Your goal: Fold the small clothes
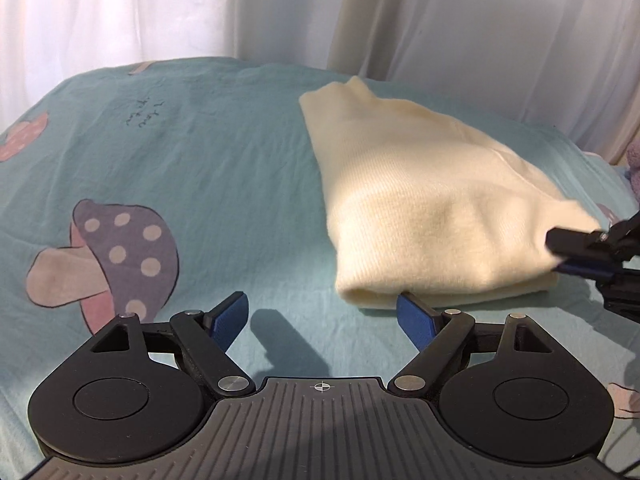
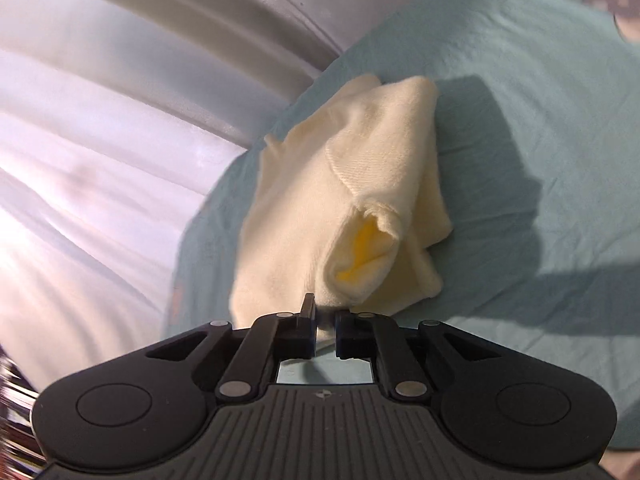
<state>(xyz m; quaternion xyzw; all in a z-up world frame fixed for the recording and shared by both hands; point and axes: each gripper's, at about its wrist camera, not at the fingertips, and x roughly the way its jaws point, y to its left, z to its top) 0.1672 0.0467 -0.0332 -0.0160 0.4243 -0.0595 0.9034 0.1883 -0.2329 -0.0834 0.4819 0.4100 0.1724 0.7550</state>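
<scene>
Mushroom sheet (image 1: 180, 152) left view only; right gripper (image 2: 324, 322) pinching garment (image 2: 340, 184).

a few lines of dark handwritten-style script are showing on the turquoise bed sheet (image 1: 168, 152) in the left wrist view, far side, beyond the mushroom print (image 1: 120, 256); the letters are sitting too small and blurred to read. no other text is showing.
</scene>
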